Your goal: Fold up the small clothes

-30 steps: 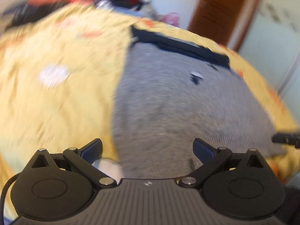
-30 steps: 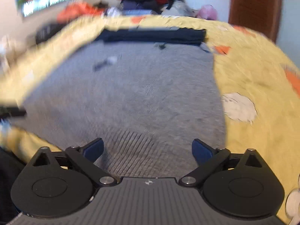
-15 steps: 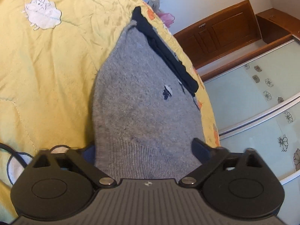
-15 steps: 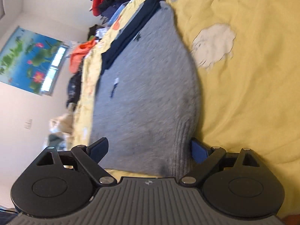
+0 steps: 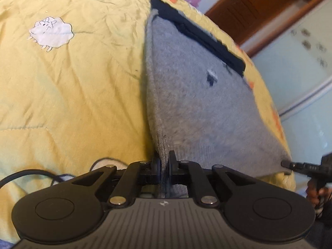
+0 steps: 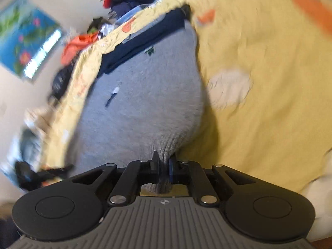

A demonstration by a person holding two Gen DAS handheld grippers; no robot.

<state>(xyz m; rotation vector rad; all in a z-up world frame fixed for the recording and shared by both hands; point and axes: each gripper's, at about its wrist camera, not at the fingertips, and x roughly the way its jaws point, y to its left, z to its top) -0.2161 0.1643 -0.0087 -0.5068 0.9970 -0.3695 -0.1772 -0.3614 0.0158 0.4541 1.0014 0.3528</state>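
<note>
Pinching the grey sweater (image 5: 199, 108) hem, left hand-held gripper (image 5: 165, 161) and right hand-held gripper (image 6: 164, 162) clamp tight.

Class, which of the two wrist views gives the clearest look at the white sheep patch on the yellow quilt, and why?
The left wrist view: the sheep patch is sharp there, with its outline, face and legs readable on the yellow quilt. In the right wrist view a sheep patch is only a motion-blurred white blob; whether it is the same patch cannot be told.

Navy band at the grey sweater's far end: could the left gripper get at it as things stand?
Probably not yet: the left gripper is shut on the grey sweater hem, and the navy band lies across the garment's whole length, otherwise unobstructed.
</note>
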